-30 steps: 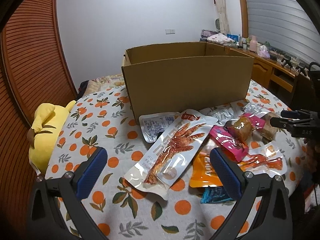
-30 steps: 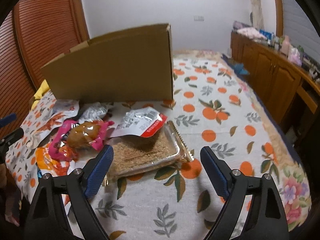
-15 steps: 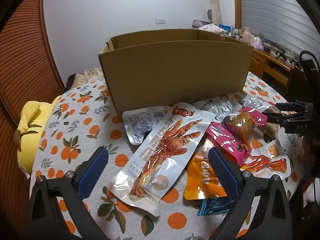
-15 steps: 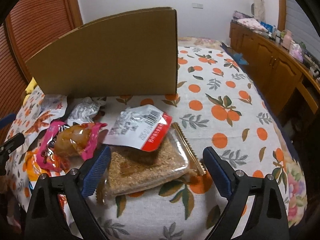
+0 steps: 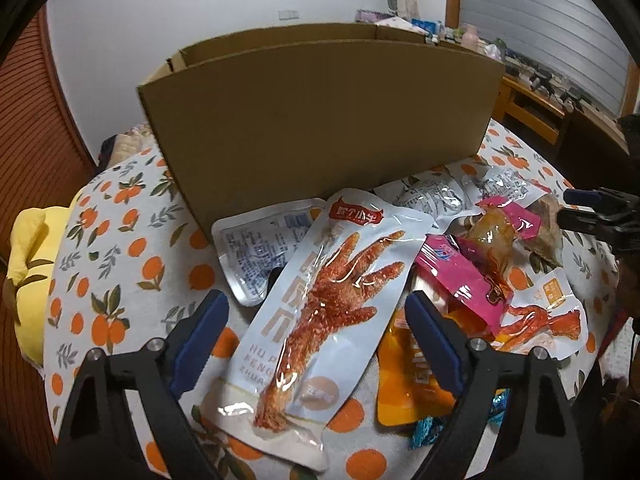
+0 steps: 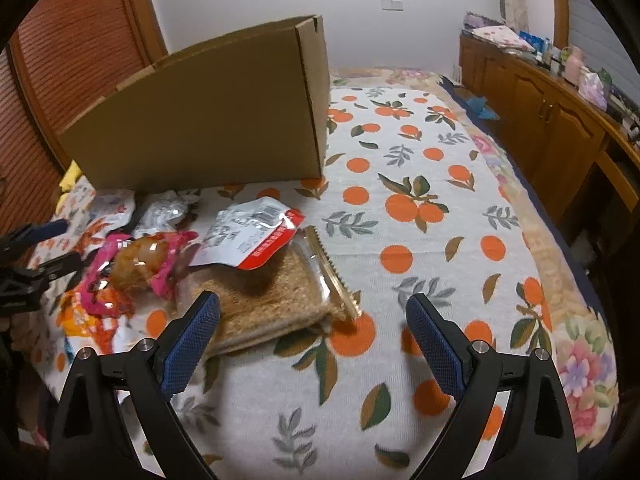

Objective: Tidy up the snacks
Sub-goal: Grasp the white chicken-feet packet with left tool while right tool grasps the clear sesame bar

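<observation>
Left tongs spread wide, empty, straddling the near end of the long chicken-foot packet, which lies flat between the pads, not yet pinched. Right tongs likewise spread, empty, low over the cloth; the clear tray of brown strips sits just ahead of the left pad, with a red-and-white packet lying on top of it. Beyond both tongs stands the cardboard box, open-topped; its inside is hidden from both views. All visible snacks, including the pink packet and orange packet right of the left tongs, lie loose on the orange-print tablecloth. Judgement: sorting barely begun; every visible packet remains to be boxed.
</observation>
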